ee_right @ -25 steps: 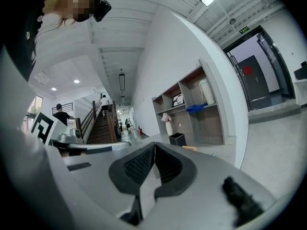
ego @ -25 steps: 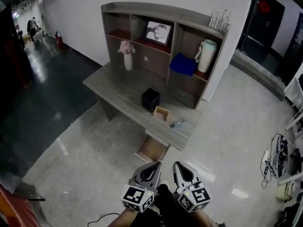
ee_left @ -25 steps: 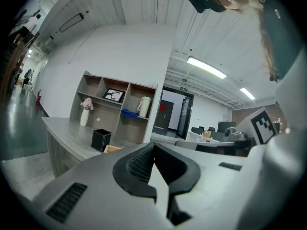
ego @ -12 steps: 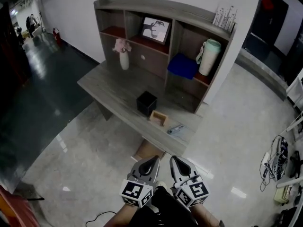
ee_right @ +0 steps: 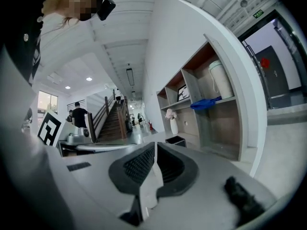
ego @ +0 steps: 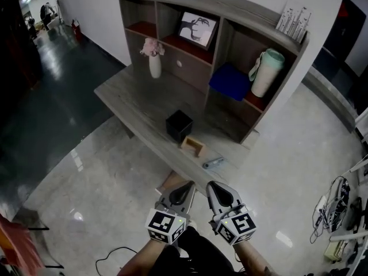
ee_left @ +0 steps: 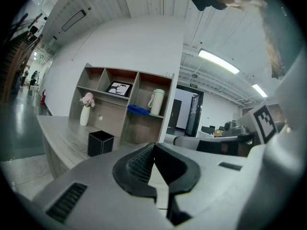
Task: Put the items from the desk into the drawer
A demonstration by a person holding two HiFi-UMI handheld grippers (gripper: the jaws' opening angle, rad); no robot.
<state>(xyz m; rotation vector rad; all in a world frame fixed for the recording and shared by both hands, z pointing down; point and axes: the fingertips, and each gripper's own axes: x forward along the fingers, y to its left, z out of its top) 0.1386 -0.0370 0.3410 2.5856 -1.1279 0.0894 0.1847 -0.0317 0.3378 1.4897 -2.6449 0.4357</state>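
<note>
Tongs pressed together on both sides: the left gripper (ee_left: 153, 151) and the right gripper (ee_right: 154, 151) each show their ribbed pads meeting with nothing between them; we hold both side by side, short of the desk (ego: 131, 96) and well apart from anything on it.

Three things wait on the desk: a black square holder (ego: 179, 125), a small wooden box (ego: 194, 146) just beside it, and a slim blue-grey item (ego: 214, 164) (too small for us to name) near the front edge; the drawer (ego: 173, 182) stands open below that edge, partly hidden behind our grippers.

What could go wrong, as we judge it: the jaws must spread before any grasp, and reaching in with them shut would only push; the slim item lies so close to the edge that a nudge could send it to the floor rather than into the drawer; the wooden box sits near enough to the holder that a wide approach to one could knock the other.

Only the head view shows the wooden box, the slim item and the drawer; in both gripper views the gripper bodies cover them, leaving the holder, the vase (ego: 154, 63) and the hutch (ego: 225, 10); the gripper views alone show the pads meeting, and the right one a staircase (ee_right: 115, 123) with people.
</note>
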